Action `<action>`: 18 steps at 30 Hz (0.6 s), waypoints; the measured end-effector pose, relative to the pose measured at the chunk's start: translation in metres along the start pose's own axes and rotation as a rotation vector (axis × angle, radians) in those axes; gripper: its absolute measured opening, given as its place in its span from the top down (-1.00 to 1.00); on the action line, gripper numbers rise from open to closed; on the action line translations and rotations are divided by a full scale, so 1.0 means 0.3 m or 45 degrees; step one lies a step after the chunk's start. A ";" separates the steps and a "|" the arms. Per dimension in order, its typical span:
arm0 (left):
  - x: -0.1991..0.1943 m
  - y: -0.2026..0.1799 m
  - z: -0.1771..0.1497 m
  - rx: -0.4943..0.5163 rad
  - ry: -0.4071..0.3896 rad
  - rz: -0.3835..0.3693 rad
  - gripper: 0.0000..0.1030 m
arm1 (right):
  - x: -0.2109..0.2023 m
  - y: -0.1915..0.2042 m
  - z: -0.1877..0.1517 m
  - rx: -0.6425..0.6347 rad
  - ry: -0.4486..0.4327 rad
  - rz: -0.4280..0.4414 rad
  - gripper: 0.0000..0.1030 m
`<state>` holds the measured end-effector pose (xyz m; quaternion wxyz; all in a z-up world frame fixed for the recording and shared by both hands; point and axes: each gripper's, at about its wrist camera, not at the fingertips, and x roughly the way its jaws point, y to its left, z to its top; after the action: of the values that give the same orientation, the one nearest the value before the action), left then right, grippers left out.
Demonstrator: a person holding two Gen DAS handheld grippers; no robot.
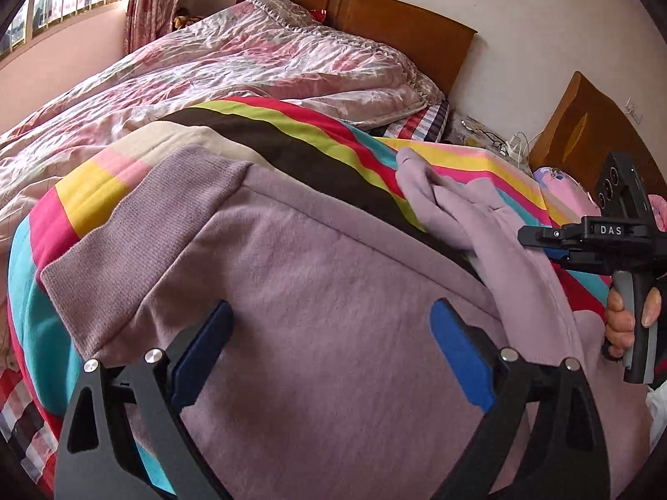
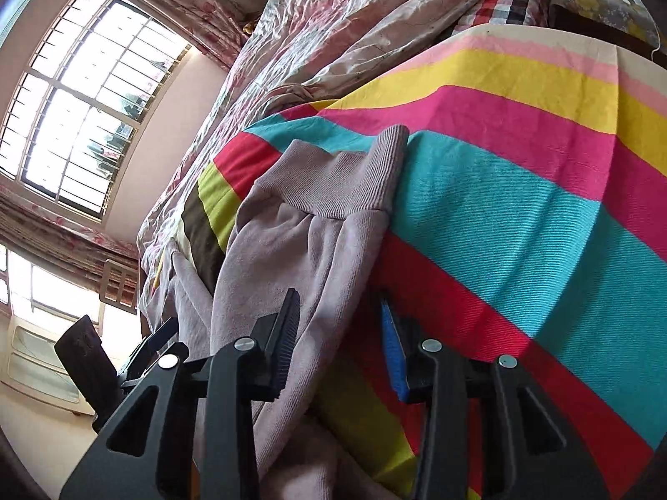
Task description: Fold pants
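1. The left gripper (image 1: 331, 352) has black angular arms with triangular cut-outs and round silver screws at the joints.
2. Its fingers (image 1: 460, 358) carry blue pads.
3. The right gripper (image 2: 339, 343) has the same black frame and silver screws; one finger is ribbed black, the other blue.
4. From the left wrist camera, at three o'clock, its black body reads "DAS" in white, with a grey handle in a hand (image 1: 625, 325).

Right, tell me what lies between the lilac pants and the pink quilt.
Only the striped sheet separates the lilac pants from the pink quilt, clearest in the left wrist view.
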<state>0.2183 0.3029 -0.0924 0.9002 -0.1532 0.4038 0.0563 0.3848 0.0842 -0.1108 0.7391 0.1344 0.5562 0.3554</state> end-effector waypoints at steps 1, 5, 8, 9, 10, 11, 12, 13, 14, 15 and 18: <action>-0.036 0.021 0.001 -0.040 -0.032 -0.005 -0.83 | -0.012 0.034 0.002 -0.039 -0.038 -0.023 0.86; -0.266 0.155 -0.005 -0.193 -0.239 0.043 -0.83 | -0.087 0.350 -0.019 -0.373 -0.167 -0.026 0.87; -0.409 0.275 -0.026 -0.364 -0.388 0.098 -0.84 | -0.047 0.653 -0.083 -0.641 -0.134 0.040 0.87; -0.437 0.308 -0.039 -0.410 -0.417 0.123 -0.84 | -0.005 0.741 -0.115 -0.719 -0.098 0.051 0.86; -0.458 0.339 -0.045 -0.444 -0.435 0.145 -0.84 | 0.048 0.813 -0.146 -0.782 -0.053 0.054 0.85; -0.468 0.363 -0.055 -0.465 -0.434 0.158 -0.84 | 0.110 0.869 -0.177 -0.831 0.014 0.060 0.78; -0.472 0.385 -0.058 -0.478 -0.413 0.170 -0.84 | 0.170 0.900 -0.203 -0.856 0.090 0.079 0.65; -0.473 0.399 -0.069 -0.486 -0.392 0.178 -0.84 | 0.212 0.914 -0.223 -0.860 0.142 0.108 0.52; -0.480 0.404 -0.081 -0.485 -0.378 0.177 -0.84 | 0.228 0.911 -0.235 -0.854 0.157 0.131 0.13; -0.483 0.406 -0.093 -0.476 -0.366 0.177 -0.84 | 0.223 0.893 -0.240 -0.841 0.140 0.148 -0.01; -0.465 0.394 -0.118 -0.436 -0.319 0.123 -0.85 | 0.144 0.790 -0.222 -0.775 0.056 0.121 0.00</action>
<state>0.0733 0.4066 -0.0380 0.9005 -0.2760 0.2802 0.1856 0.2401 0.2689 -0.0245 0.7159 -0.0749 0.4332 0.5424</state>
